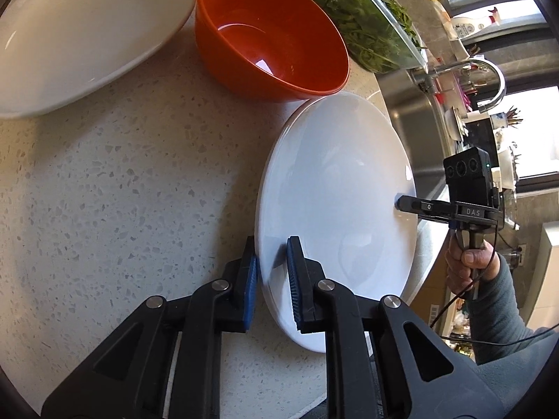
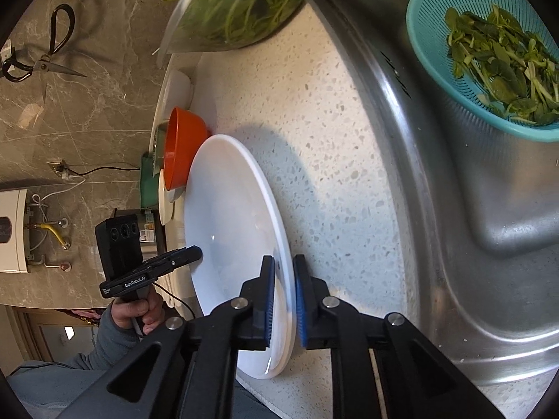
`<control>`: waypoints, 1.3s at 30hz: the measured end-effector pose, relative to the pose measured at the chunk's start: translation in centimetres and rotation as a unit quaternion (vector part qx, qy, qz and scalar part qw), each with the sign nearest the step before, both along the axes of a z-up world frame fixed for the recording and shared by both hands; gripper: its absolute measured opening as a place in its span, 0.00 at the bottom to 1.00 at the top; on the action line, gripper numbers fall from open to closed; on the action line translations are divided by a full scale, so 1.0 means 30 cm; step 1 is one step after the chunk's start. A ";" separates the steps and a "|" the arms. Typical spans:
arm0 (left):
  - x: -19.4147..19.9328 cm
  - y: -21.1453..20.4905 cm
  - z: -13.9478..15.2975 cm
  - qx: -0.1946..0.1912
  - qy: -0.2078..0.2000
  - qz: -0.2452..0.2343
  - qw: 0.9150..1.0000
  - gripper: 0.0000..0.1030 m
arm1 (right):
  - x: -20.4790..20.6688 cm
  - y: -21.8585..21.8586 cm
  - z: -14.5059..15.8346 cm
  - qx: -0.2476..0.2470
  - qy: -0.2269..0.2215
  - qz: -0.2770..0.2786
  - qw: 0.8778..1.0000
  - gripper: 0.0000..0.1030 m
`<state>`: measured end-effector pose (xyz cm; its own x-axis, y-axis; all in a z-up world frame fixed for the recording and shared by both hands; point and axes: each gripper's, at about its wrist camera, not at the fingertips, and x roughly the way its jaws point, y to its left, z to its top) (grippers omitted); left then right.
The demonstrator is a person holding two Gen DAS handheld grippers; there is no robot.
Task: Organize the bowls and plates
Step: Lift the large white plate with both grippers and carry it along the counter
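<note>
Both my grippers grip a white plate (image 1: 335, 192) (image 2: 227, 216) by opposite rims over the speckled counter (image 1: 122, 192). My left gripper (image 1: 272, 249) is shut on the near rim in the left wrist view, one blue pad under the rim and one on the plate's face. My right gripper (image 2: 283, 262) is shut on the other rim. Each gripper also shows in the other's view: the right gripper (image 1: 398, 205) and the left gripper (image 2: 199, 253). An orange bowl (image 1: 272, 35) (image 2: 181, 150) stands empty just beyond the plate. A bigger white plate (image 1: 80, 28) lies beyond, to the left.
A glass bowl of greens (image 1: 370, 24) (image 2: 237, 17) stands behind the orange bowl. The steel sink (image 2: 454, 192) borders the counter and holds a teal colander (image 2: 429, 35) with leaves. A faucet (image 1: 489, 76) arches over it. Scissors (image 2: 42, 59) hang on the stone wall.
</note>
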<state>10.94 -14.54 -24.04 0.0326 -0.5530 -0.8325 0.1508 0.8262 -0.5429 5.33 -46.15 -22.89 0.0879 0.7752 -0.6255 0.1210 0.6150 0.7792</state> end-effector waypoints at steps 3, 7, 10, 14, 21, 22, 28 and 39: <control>-0.014 -0.005 0.002 0.005 -0.002 -0.002 1.000 0.14 | -0.008 0.023 0.014 -0.012 0.000 -0.001 1.000 0.15; -0.031 -0.011 0.006 0.005 0.002 0.000 1.000 0.14 | -0.015 0.054 0.026 -0.018 0.010 -0.010 1.000 0.15; -0.040 0.000 0.015 -0.002 0.010 0.007 1.000 0.14 | -0.022 0.083 0.048 -0.018 0.012 -0.014 1.000 0.15; -0.078 0.031 0.040 -0.012 0.008 0.013 1.000 0.16 | -0.030 0.170 0.096 -0.013 0.006 -0.002 1.000 0.16; -0.160 0.199 0.104 -0.011 -0.005 0.050 0.999 0.17 | -0.031 0.412 0.140 0.003 -0.003 0.029 1.000 0.17; -0.172 0.228 0.110 -0.010 -0.007 0.055 0.998 0.17 | -0.031 0.455 0.141 0.004 -0.004 0.035 0.999 0.17; -0.230 0.432 0.107 -0.003 -0.005 0.095 0.995 0.17 | -0.034 0.696 0.117 0.007 -0.002 0.067 0.998 0.18; -0.281 0.734 0.020 0.015 -0.005 0.133 0.991 0.18 | -0.039 1.016 0.052 -0.018 -0.015 0.115 0.993 0.21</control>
